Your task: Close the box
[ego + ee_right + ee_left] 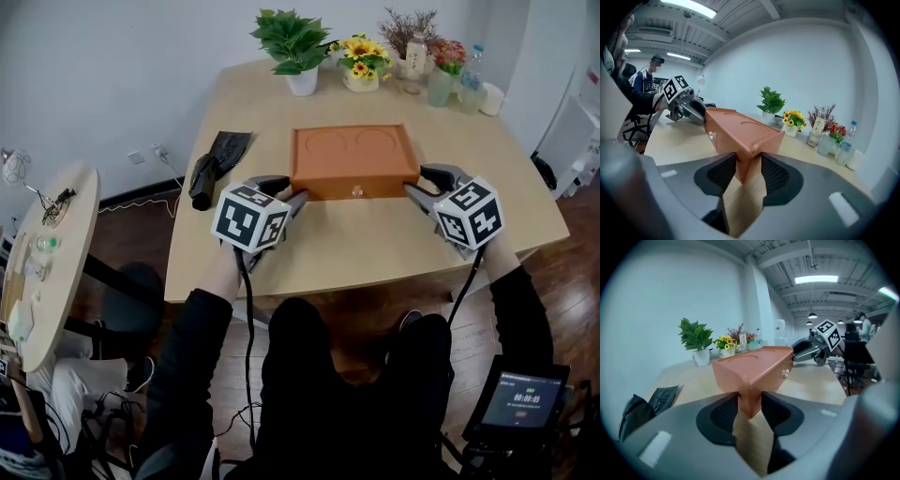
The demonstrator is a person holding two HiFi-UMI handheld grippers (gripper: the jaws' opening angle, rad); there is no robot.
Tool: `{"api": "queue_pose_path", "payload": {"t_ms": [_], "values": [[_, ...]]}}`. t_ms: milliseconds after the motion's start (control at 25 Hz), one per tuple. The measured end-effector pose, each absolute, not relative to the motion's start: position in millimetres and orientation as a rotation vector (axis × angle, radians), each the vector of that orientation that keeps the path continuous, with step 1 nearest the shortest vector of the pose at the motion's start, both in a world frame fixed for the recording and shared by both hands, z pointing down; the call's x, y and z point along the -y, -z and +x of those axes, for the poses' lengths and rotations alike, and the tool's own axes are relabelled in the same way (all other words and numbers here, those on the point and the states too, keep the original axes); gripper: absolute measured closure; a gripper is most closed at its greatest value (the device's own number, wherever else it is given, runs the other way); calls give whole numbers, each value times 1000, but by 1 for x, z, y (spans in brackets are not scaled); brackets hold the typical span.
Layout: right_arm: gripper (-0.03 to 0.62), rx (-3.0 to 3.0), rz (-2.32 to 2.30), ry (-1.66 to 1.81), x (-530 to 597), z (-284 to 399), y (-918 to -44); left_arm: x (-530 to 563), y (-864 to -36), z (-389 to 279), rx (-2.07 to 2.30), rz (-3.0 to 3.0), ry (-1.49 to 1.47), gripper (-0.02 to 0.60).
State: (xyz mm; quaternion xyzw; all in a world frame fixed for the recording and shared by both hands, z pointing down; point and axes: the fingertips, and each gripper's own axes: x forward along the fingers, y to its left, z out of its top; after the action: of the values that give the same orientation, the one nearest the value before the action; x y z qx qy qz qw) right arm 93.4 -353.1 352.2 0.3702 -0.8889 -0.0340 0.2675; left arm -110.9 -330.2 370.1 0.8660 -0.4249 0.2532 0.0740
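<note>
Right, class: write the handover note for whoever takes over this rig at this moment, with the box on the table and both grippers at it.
Left gripper: shut on the front left corner of the box.
Right gripper: shut on the box's front right corner.
Box: mid-table, its knob on the front face, toward the person.
Done: the lid lies flat and looks closed; no gap shows.
Left: probably only to check the lid sits flush, then let go with both grippers.
</note>
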Motion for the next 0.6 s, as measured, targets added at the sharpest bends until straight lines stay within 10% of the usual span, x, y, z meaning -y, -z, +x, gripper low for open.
{"api": "queue_pose_path", "payload": {"t_ms": [600], "values": [[435,2859,1158,-154,238,80,-275,186,-299,-99,1497,2829,-290,423]]}}
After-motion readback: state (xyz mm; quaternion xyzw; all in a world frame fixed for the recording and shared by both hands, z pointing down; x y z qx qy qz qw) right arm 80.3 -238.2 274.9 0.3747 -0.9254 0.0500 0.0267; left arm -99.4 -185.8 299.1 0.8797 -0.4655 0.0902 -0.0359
